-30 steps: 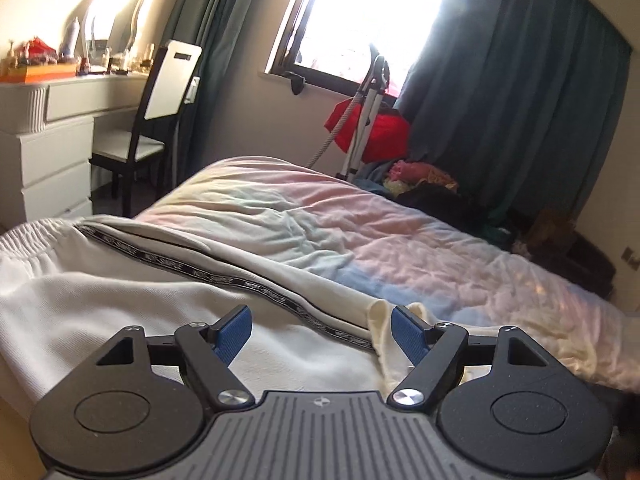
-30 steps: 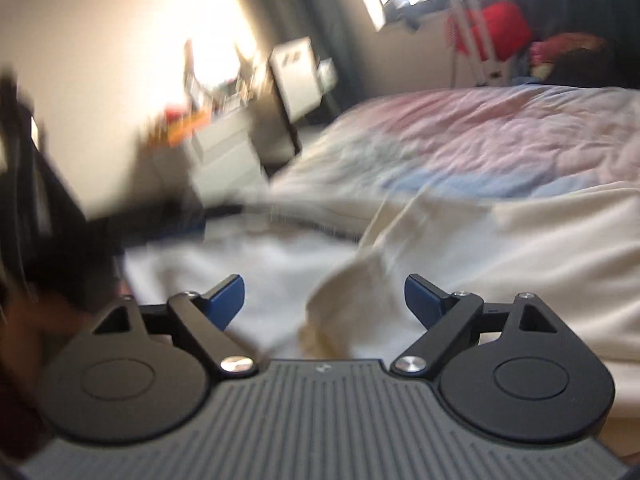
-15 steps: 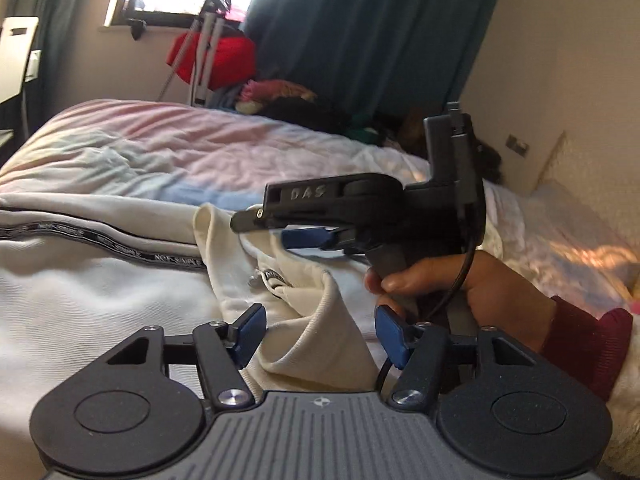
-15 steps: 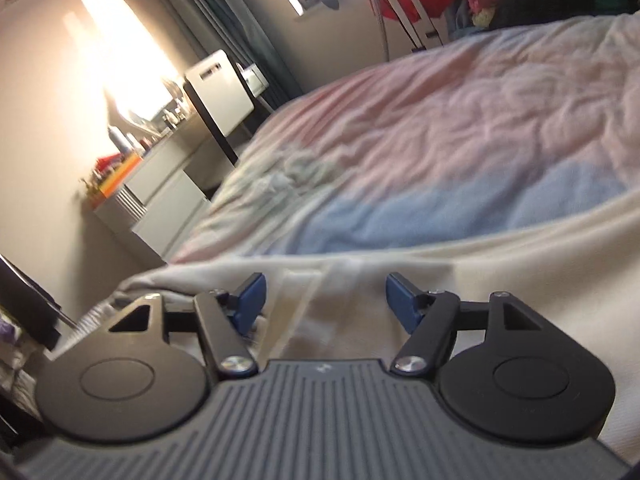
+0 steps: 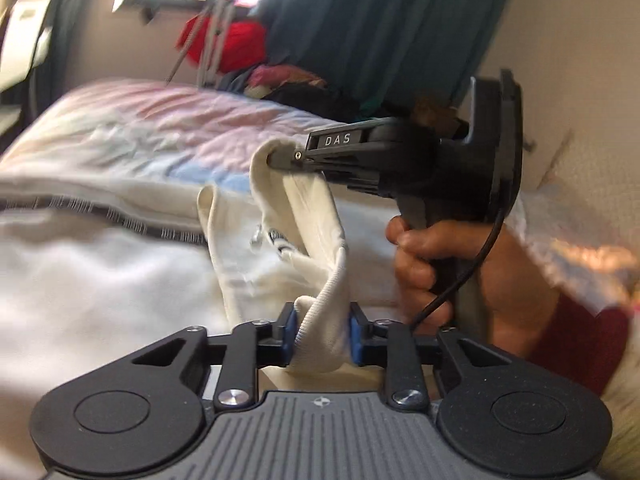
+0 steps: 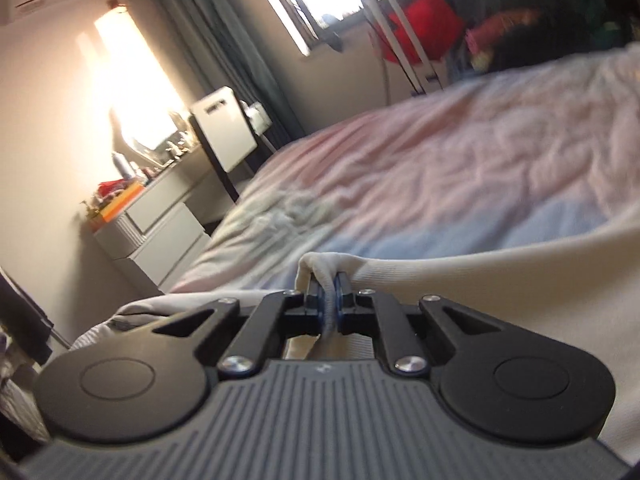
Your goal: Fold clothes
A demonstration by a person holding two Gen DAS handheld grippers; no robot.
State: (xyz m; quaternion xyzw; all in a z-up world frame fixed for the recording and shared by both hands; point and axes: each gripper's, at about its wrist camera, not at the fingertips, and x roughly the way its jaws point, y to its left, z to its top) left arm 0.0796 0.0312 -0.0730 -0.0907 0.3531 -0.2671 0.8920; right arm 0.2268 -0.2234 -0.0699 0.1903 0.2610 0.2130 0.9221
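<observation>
A cream garment (image 5: 100, 280) with a black patterned stripe (image 5: 120, 216) lies spread on the bed. In the left wrist view my left gripper (image 5: 322, 336) has a bunched ribbed edge (image 5: 324, 320) of it between its blue pads. The jaws are closing and the pads press on the cloth. Further ahead a hand (image 5: 440, 256) holds my right gripper (image 5: 280, 158), which pinches another part of the same edge and holds it raised. In the right wrist view my right gripper (image 6: 328, 306) is shut tight on a thin fold of the cream garment (image 6: 500, 300).
A pastel pink and blue quilt (image 6: 440, 168) covers the bed beyond the garment. A white dresser (image 6: 160, 224) and a chair (image 6: 224, 136) stand at the far left. A red bundle on a stand (image 5: 232, 40), piled clothes and dark curtains (image 5: 380, 20) are by the window.
Both grippers went from wide open to closed on the garment's edge. The left view swung right, bringing the right gripper and hand into sight. The right gripper's fold has risen.
</observation>
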